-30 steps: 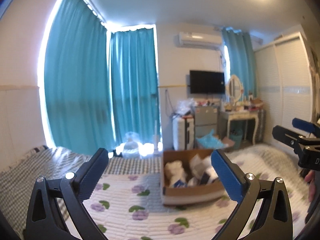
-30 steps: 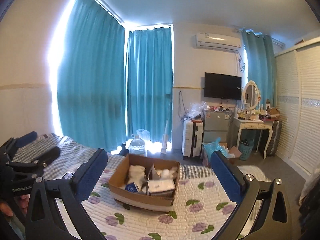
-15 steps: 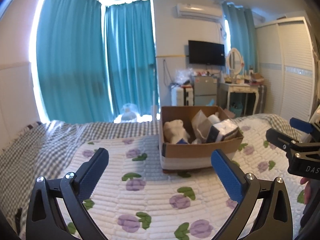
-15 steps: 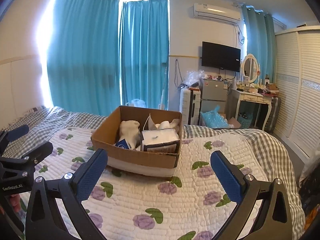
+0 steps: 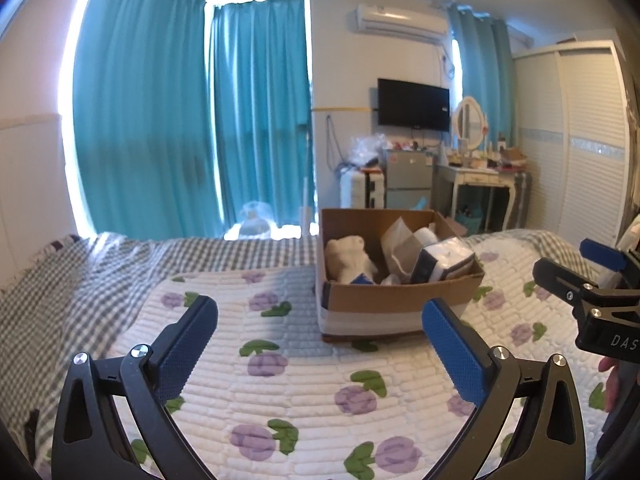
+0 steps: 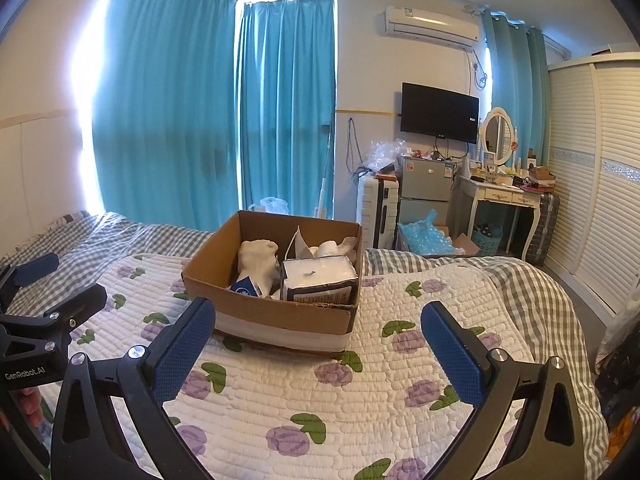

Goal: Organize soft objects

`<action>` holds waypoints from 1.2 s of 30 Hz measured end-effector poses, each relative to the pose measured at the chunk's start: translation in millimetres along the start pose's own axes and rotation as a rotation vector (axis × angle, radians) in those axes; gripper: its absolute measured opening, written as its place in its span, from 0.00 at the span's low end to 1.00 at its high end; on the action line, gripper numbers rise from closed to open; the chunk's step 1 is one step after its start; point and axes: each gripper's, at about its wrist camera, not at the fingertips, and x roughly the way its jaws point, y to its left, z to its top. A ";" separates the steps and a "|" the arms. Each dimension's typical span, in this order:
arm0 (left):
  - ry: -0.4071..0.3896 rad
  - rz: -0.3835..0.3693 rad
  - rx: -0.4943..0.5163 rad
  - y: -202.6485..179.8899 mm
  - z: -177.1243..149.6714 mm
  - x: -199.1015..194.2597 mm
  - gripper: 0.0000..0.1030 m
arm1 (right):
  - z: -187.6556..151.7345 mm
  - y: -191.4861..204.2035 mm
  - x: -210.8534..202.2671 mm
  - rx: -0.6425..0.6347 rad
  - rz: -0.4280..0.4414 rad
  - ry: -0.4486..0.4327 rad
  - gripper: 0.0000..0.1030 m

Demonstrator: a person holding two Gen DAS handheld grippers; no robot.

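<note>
A brown cardboard box [image 5: 396, 304] [image 6: 280, 312] stands on the flowered quilt of the bed. In it lie a white plush toy [image 5: 348, 258] [image 6: 258, 258], a wrapped tissue pack [image 5: 444, 262] [image 6: 318, 278], a small blue packet [image 6: 244, 288] and other white soft items. My left gripper [image 5: 320, 340] is open and empty, short of the box and to its left. My right gripper [image 6: 318, 344] is open and empty, just in front of the box. Each gripper shows at the edge of the other's view [image 5: 588, 280] [image 6: 48, 292].
The white quilt with purple flowers [image 6: 360, 400] covers the bed over a grey checked sheet [image 5: 80, 280]. Teal curtains [image 6: 200, 120], a suitcase, small fridge [image 6: 424, 184], dressing table [image 6: 504, 196] and wardrobe [image 6: 592, 200] stand beyond the bed.
Both grippers have tilted down and moved closer to the bed, so the box now sits larger and lower in both views. Both stay open.
</note>
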 end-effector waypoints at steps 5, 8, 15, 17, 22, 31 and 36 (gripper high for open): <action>-0.001 0.001 -0.003 0.4 0.2 -0.7 1.00 | 0.4 0.1 -0.5 0.000 -0.001 0.001 1.00; 0.001 -0.001 -0.004 0.6 0.5 -0.5 1.00 | 0.4 -0.2 -0.4 0.002 -0.002 -0.001 1.00; -0.005 0.003 -0.010 0.9 1.4 -1.6 1.00 | -0.4 0.9 -1.3 0.002 -0.002 0.006 1.00; -0.006 0.003 -0.013 1.6 1.1 -1.6 1.00 | -0.3 1.0 -0.9 0.002 -0.003 0.008 1.00; -0.005 0.000 -0.011 1.4 0.9 -2.0 1.00 | -0.9 2.2 -0.1 0.004 -0.004 0.015 1.00; 0.000 0.000 -0.012 1.1 0.8 -2.2 1.00 | -0.7 2.6 0.1 0.004 -0.005 0.016 1.00; 0.004 -0.003 -0.015 1.9 1.6 -2.1 1.00 | -0.7 2.7 -0.1 0.003 -0.005 0.014 1.00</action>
